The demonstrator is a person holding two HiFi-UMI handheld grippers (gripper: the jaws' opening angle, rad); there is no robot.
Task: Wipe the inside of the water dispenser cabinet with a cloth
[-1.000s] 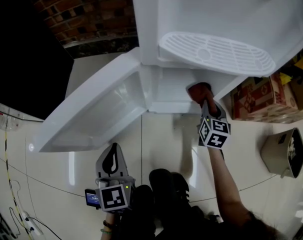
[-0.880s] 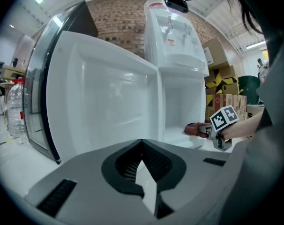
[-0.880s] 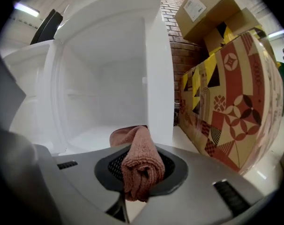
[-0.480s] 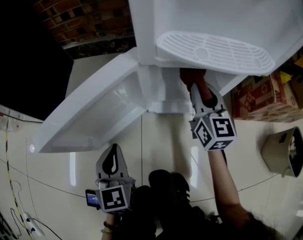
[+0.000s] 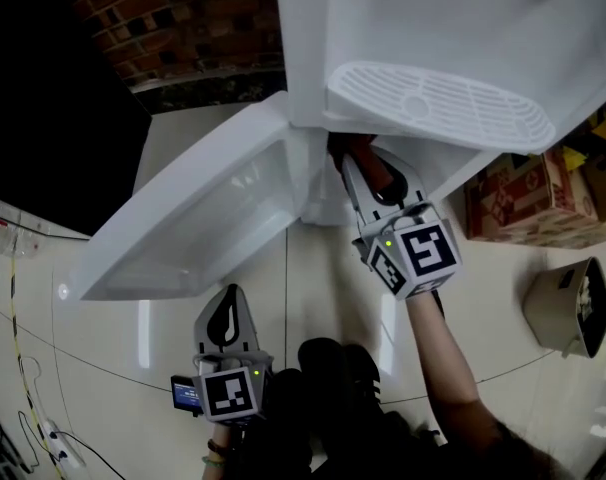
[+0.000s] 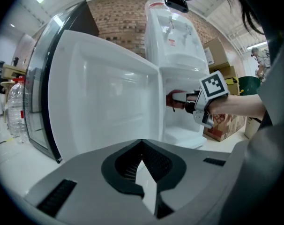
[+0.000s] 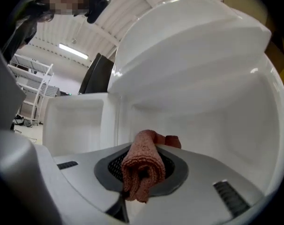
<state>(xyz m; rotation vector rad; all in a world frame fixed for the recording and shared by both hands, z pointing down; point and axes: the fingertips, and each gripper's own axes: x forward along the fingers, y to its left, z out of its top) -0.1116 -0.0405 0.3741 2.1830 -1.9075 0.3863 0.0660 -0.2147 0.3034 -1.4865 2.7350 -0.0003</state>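
The white water dispenser's lower cabinet (image 5: 321,200) stands open, its door (image 5: 193,218) swung out to the left. My right gripper (image 5: 355,165) reaches into the opening under the drip tray (image 5: 428,103), shut on a rolled red cloth (image 5: 366,156). In the right gripper view the cloth (image 7: 142,165) sticks out between the jaws toward the cabinet's white back wall (image 7: 217,125). The left gripper view shows the right gripper (image 6: 189,99) and cloth (image 6: 174,100) at the cabinet's left side, close to the door (image 6: 109,97). My left gripper (image 5: 223,306) hangs low over the floor, shut and holding nothing.
Cardboard boxes (image 5: 513,198) sit right of the dispenser, with a grey bin (image 5: 568,303) on the tiled floor nearer me. A brick wall (image 5: 183,28) lies behind. Cables (image 5: 43,433) run at the bottom left. The person's dark shoes (image 5: 333,368) are below.
My right gripper has carried the cloth leftward across the cabinet opening, from its right side toward the door hinge. The left gripper has stayed put.
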